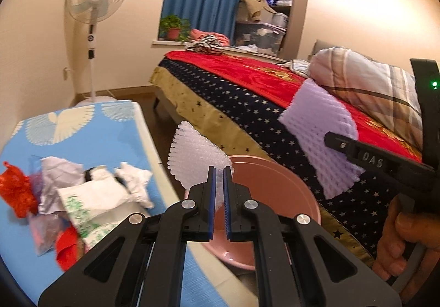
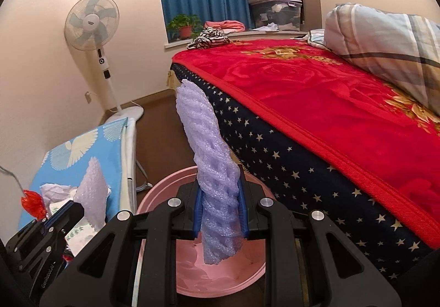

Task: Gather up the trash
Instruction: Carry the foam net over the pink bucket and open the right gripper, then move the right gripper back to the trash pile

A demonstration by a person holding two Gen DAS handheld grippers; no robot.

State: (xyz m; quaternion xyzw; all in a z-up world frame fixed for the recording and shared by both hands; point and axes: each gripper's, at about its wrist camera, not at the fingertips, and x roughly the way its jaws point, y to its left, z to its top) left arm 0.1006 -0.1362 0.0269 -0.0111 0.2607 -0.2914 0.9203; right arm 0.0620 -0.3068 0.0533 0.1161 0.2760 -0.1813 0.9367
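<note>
Foam nets held over the basin

A purple net is clamped upright in the right gripper above the pink basin. A white net is gripped by the left gripper beside the blue table. The bed is seen at right.

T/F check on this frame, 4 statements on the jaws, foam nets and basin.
1. The left gripper is shut on a white foam net. True.
2. The right gripper holds a red bag. False: its jaws clamp a purple foam net.
3. The pink basin sits on the bed. False: it sits on the floor beside the bed.
4. More trash remains on the blue table. True.
</note>
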